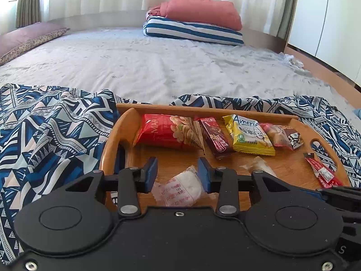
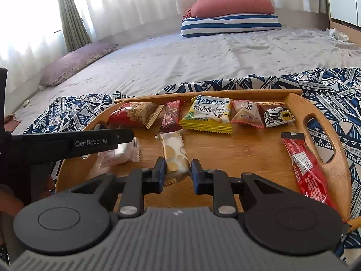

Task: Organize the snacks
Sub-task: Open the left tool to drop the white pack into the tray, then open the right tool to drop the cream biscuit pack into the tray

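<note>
A wooden tray (image 1: 108, 144) (image 2: 295, 103) lies on a patterned cloth on a bed. Along its far side lie a red snack bag (image 1: 167, 133) (image 2: 133, 115), a dark red bar (image 1: 214, 137) (image 2: 171, 117), a yellow packet (image 1: 250, 135) (image 2: 209, 115), a pink packet (image 2: 247, 113) and a brown packet (image 2: 276, 114). A long red packet (image 2: 306, 169) (image 1: 322, 171) lies at the right. My left gripper (image 1: 177, 171) is open around a white packet (image 1: 178, 189) (image 2: 119, 153). My right gripper (image 2: 178, 172) is open around a cream packet (image 2: 176, 153).
The blue patterned cloth (image 1: 52, 124) (image 2: 334, 85) spreads under the tray. The grey bedsheet (image 1: 158, 63) stretches beyond, with folded striped and pink bedding (image 1: 198, 20) (image 2: 230, 13) at the far end and a purple pillow (image 1: 27, 38) at the left. Curtains hang behind.
</note>
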`<state>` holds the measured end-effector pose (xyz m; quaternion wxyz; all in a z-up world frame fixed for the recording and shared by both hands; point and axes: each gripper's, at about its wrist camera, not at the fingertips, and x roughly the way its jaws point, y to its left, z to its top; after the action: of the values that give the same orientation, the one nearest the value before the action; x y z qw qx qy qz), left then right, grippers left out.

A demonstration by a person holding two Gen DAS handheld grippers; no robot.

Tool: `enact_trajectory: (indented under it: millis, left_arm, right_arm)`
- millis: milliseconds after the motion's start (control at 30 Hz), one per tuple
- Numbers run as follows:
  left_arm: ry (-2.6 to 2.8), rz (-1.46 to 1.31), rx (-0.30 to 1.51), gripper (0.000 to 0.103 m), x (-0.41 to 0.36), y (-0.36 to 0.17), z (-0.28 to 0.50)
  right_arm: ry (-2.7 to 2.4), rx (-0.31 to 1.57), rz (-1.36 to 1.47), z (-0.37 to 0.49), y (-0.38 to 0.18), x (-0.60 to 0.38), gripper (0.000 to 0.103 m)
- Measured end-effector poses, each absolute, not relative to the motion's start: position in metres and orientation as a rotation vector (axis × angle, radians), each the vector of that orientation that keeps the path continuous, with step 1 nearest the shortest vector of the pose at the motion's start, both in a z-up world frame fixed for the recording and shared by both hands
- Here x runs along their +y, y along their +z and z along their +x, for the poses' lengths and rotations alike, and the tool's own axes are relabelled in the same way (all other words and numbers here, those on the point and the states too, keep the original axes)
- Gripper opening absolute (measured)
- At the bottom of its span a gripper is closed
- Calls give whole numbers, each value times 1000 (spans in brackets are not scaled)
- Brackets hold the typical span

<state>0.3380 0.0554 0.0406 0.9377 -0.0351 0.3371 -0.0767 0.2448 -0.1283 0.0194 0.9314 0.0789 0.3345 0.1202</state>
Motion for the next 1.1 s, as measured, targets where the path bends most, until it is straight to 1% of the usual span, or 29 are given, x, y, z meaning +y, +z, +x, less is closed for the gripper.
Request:
enact_trajectory:
  millis: [200, 333, 500, 567, 700, 933, 1000, 1100]
  left_arm:
    - [-136, -98, 659, 37, 63, 49, 325]
    - [-99, -103, 630, 48, 71, 58, 306]
    - [-109, -124, 629, 49, 79, 63, 291]
    - [-108, -116, 624, 52, 80, 65, 287]
    - [-113, -104, 609, 55, 81, 67, 278]
    - [-109, -129, 596, 55, 89, 72, 268]
    - [-108, -123, 596, 55, 90, 75, 266]
    - [-114, -106, 585, 60, 90, 81, 261]
  right_arm:
    - [268, 700, 153, 246, 19, -127, 28]
    - [285, 719, 183, 253, 17, -119, 28]
    - [275, 730, 169, 261, 15, -104, 28]
    - [273, 737, 146, 264, 14, -97, 28]
    - [282, 737, 119, 269, 14, -87, 29]
    - [272, 740, 55, 278, 14, -77, 29]
    - [264, 741, 41, 280, 15, -76, 30]
    - [254, 741, 19, 280, 15, -77, 31]
